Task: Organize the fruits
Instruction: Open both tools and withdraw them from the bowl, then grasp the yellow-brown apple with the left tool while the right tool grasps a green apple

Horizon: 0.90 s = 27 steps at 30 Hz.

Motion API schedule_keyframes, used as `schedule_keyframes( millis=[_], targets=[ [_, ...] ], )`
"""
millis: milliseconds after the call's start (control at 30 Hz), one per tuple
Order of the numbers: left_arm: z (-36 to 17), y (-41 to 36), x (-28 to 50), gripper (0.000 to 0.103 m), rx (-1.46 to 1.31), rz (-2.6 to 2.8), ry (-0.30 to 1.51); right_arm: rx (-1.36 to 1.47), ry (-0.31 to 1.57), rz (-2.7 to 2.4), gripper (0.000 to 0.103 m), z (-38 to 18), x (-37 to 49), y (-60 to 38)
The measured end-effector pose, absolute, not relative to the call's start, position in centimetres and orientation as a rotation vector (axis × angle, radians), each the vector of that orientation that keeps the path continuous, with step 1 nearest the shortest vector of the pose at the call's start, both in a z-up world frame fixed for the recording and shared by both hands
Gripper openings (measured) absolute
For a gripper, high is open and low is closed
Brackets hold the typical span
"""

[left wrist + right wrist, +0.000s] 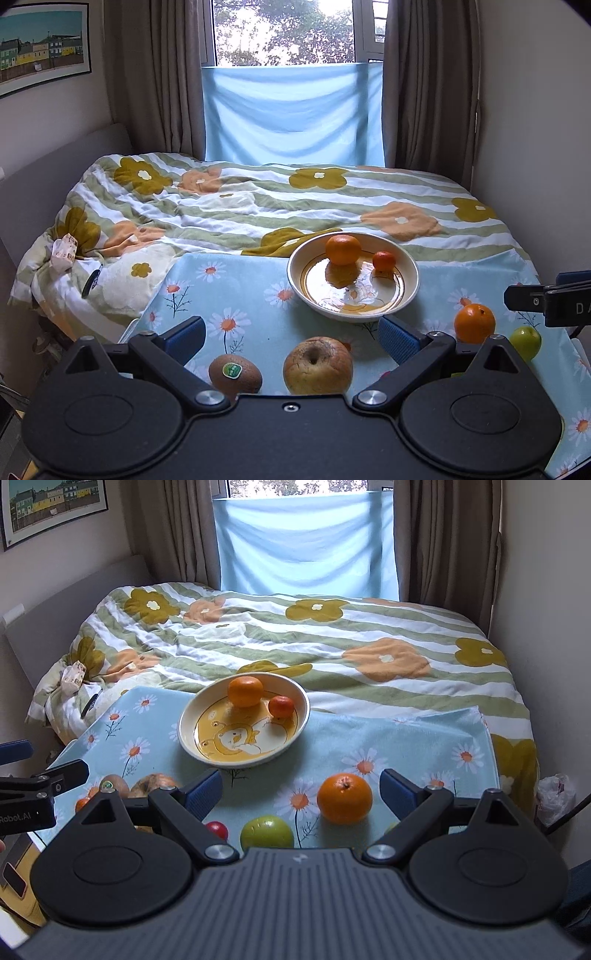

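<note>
A cream bowl (303,280) (188,734) with a yellow picture stands on the daisy cloth and holds an orange (342,249) (245,691) and a small mandarin (384,260) (281,706). My left gripper (291,332) is open and empty; a brownish apple (317,366) and a stickered kiwi (235,373) lie between and just below its fingers. My right gripper (301,790) is open and empty above an orange (344,798) (474,322), a green apple (266,831) (525,342) and a small red fruit (217,829).
The blue daisy cloth (236,295) (406,738) covers a small table at the foot of a bed with a flowered quilt (280,199) (332,635). Walls stand close at both sides. A white plastic bag (556,794) lies at the right.
</note>
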<state>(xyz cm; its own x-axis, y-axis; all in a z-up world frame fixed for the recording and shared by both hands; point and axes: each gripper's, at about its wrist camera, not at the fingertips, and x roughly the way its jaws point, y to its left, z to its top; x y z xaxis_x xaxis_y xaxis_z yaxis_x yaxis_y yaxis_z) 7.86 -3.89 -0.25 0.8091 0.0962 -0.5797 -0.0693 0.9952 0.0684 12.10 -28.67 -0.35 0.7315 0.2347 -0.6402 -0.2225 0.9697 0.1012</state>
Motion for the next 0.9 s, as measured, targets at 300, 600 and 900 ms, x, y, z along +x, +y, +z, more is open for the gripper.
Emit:
schedule_keyframes(
  millis=[300,600,900],
  targets=[
    [-5.2,-4.7,7.3,0.101,0.068,0.118,0.573,0.030,0.700,0.287,0.103,-5.7,11.5,-29.4],
    [-9.2,-3.8,10.2,0.101,0.039,0.100,0.649,-0.007,0.726,0.310,0.103,-10.0,12.2,-28.1],
    [-10.2,-3.3,12.6,0.096,-0.009,0.078,0.713,-0.001,0.730,0.331,0.101,-11.3,13.0,-26.6]
  ],
)
